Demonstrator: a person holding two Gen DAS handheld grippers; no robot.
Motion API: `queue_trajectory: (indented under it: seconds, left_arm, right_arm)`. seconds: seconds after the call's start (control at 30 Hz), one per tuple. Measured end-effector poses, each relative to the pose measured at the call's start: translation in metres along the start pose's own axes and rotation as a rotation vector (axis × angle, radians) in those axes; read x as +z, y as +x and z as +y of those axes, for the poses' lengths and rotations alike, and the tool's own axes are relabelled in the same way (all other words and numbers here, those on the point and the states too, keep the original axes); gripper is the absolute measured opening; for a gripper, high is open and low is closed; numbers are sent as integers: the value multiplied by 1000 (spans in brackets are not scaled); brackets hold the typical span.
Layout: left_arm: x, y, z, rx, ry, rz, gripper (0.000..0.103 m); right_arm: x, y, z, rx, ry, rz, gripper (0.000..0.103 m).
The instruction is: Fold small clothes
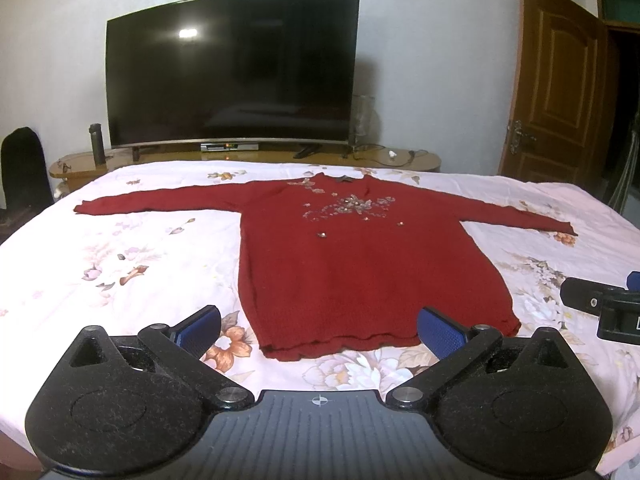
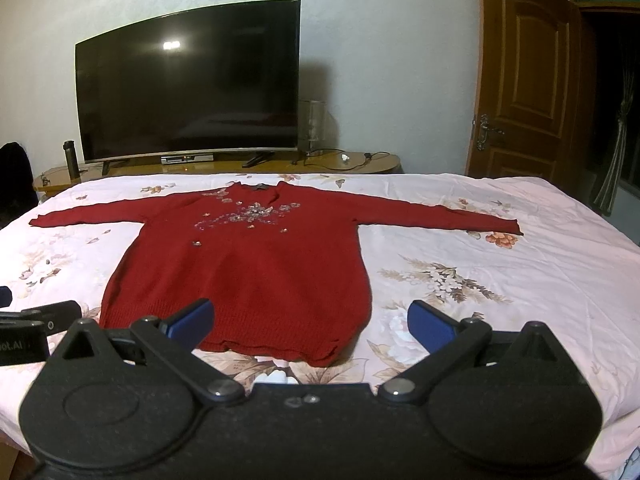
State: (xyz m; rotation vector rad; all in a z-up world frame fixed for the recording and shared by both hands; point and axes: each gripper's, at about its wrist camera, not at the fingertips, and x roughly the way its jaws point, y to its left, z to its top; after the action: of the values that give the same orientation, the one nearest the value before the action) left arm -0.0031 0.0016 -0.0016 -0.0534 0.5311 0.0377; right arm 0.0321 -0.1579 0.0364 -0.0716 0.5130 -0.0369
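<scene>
Left wrist: red sweater (image 1: 360,256) flat beyond spread left gripper (image 1: 318,330).

A large dark curved television (image 1: 234,70) fills the upper centre of the frame, a ceiling light reflected on its screen, against a pale patterned wall (image 1: 432,40). It stands on a low glossy wooden cabinet (image 1: 260,158), with a dark flask (image 1: 96,143) at left and a set-top box (image 1: 229,146) beneath the screen. A panelled wooden door (image 1: 558,84) stands open at upper right. A floral bedsheet (image 1: 120,264) spreads across the foreground.
</scene>
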Motion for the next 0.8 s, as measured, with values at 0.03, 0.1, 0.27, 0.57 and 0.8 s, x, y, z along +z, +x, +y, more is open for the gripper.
queue_trajectory:
  seconds: [0.03, 0.1, 0.27, 0.57, 0.8]
  left_arm:
    - [0, 0, 0, 0, -1, -1, 103]
    - [0, 0, 0, 0, 0, -1, 103]
    - [0, 0, 0, 1, 0, 0, 103]
    - [0, -1, 2, 4, 3, -3, 103]
    - [1, -1, 2, 6, 0, -3, 103]
  right_arm:
    - [0, 0, 0, 0, 0, -1, 102]
    - [0, 0, 0, 1, 0, 0, 102]
    - [0, 0, 0, 1, -1, 1, 102]
    - [0, 0, 2, 5, -1, 2, 102]
    - [1, 0, 5, 10, -4, 1, 102]
